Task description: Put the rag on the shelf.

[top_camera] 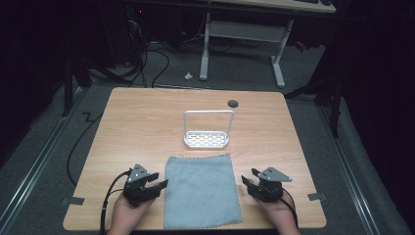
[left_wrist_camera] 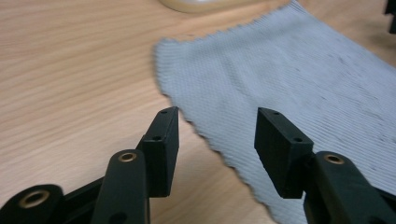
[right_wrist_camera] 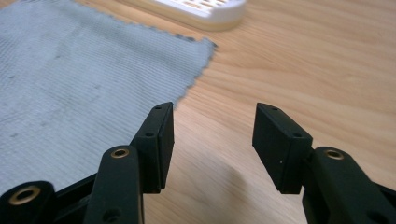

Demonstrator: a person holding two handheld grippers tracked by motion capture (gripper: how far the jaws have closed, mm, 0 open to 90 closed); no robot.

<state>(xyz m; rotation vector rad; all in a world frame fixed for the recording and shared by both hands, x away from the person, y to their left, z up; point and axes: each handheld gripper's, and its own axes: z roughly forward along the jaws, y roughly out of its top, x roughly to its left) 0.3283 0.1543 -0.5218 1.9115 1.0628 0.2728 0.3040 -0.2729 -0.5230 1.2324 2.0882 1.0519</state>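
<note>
Grey-blue ribbed cloth (top_camera: pixel 202 191), white perforated rack (top_camera: pixel 207 138), light wood-grain table (top_camera: pixel 137 127), black grippers (top_camera: pixel 152 183)

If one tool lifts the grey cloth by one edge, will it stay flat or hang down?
The grey cloth would probably hang limp: it lies flat and thin, with a knitted, ribbed texture. Its wavy edges suggest soft fabric. It likely weighs little and may drag along the wooden table when pushed.

Light wooden table (top_camera: pixel 137 117) on grey carpet floor (top_camera: pixel 235 73); white-legged desk (top_camera: pixel 279 54) at twelve o'clock; dark surroundings.
</note>
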